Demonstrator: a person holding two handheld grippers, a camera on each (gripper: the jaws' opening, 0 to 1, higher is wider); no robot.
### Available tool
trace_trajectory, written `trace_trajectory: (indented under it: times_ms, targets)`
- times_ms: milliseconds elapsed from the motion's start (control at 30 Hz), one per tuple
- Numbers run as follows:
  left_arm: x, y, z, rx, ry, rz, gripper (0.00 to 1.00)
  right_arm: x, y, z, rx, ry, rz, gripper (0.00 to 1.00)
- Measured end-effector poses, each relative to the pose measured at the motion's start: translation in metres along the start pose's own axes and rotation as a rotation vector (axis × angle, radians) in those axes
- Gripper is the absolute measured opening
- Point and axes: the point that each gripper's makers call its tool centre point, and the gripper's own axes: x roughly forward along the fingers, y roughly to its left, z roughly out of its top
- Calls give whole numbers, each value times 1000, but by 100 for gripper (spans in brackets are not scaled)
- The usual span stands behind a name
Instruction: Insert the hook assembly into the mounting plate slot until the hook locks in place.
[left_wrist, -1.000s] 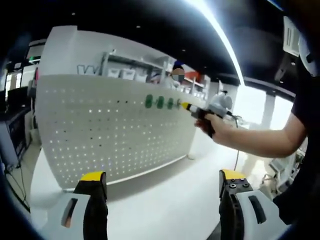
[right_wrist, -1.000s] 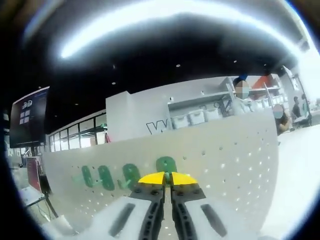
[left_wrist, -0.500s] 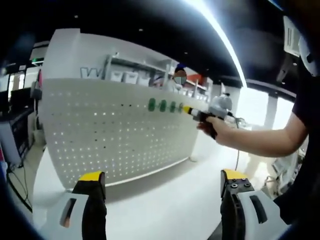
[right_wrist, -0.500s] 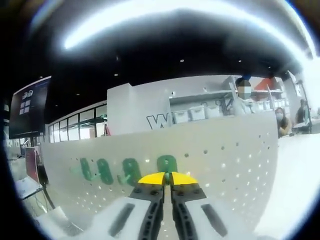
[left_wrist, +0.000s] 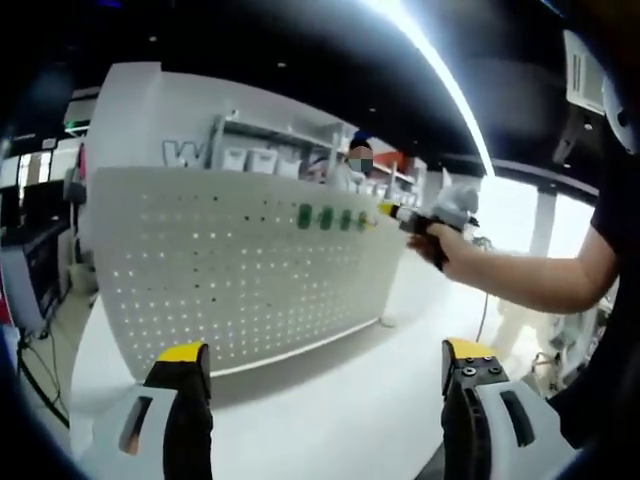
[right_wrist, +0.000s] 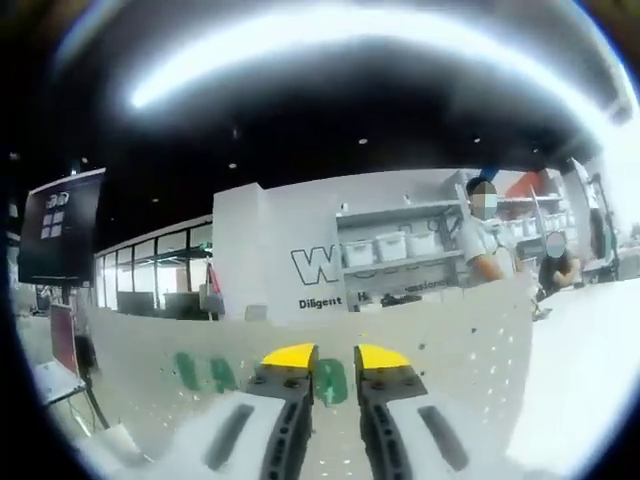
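Pegboard carries four green hooks (claws apart).

We see a white perforated metal pegboard dotted with holes, four green plastic hooks, yellow-tipped grey tongs.

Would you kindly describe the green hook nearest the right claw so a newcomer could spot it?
Find the upright white pegboard on the white table. Near its top edge sits a row of green hooks. The last one is closest to the yellow-tipped right claw, beside the board's end.
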Motion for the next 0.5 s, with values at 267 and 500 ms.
trace_trajectory:
  times_ms: [267, 500]
  targets:
    - [-5, -1, 0, -7, -13, 1, 100, -18, 17, 3, -74, 47, 88, 38]
    - [-10, 1, -3, -11, -13, 18, 100, -42, 17, -15, -154, 118, 93, 54]
